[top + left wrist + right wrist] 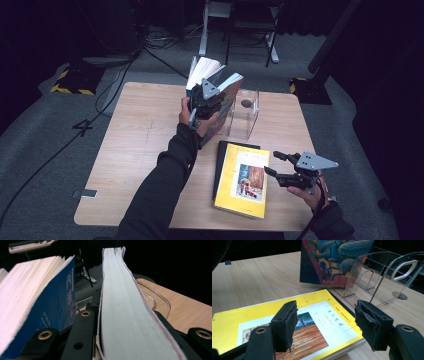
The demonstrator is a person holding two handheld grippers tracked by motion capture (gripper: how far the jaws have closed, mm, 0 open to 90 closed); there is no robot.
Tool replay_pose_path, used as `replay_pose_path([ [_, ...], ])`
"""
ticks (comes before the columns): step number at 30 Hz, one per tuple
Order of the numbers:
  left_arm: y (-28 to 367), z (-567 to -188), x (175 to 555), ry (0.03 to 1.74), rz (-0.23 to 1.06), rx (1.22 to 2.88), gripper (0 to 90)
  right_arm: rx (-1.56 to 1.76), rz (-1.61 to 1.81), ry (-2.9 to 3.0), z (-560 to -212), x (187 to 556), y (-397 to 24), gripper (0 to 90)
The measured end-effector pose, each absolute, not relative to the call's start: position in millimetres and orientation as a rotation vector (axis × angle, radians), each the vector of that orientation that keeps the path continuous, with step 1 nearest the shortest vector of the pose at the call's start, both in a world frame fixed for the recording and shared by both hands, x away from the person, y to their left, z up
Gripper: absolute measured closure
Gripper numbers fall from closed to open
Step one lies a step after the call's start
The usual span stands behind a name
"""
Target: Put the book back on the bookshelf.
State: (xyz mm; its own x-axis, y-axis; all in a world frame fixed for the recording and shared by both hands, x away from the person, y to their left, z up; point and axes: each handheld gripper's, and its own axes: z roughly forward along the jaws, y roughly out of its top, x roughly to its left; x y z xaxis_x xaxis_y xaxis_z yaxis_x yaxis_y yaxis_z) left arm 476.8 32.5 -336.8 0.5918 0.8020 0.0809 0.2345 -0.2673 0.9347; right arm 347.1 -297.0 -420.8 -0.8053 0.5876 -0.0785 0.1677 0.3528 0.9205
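Gripping a thick book with a pale page edge between its black jaws, the left gripper is holding it upright beside the clear acrylic book stand. The right gripper is hovering with jaws apart, holding nothing, over the yellow-covered book lying on the light wooden table.

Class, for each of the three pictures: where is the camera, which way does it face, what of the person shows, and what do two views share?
High view: above the table, looking down; both forearms, left gripper, right gripper.
Left gripper view: rides that gripper, along its jaws shut on a thick book, blue book beside.
Right gripper view: along open jaws over the yellow book.
Shared: yellow book, clear stand.
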Motion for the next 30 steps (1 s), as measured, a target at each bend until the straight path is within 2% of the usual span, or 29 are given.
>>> replay_pose_path([
  [18, 47.0, -344.0, 471.7, 0.844, 0.612, 1.823, 72.0, 0.656, 1.427, 2.239, -421.8, 347.1, -295.8, 34.8],
  [30, 51.6, -336.2, 464.8, 0.792, 0.627, 1.870, 69.5, 0.649, 1.418, 2.262, -423.0, 347.8, -294.6, 35.1],
])
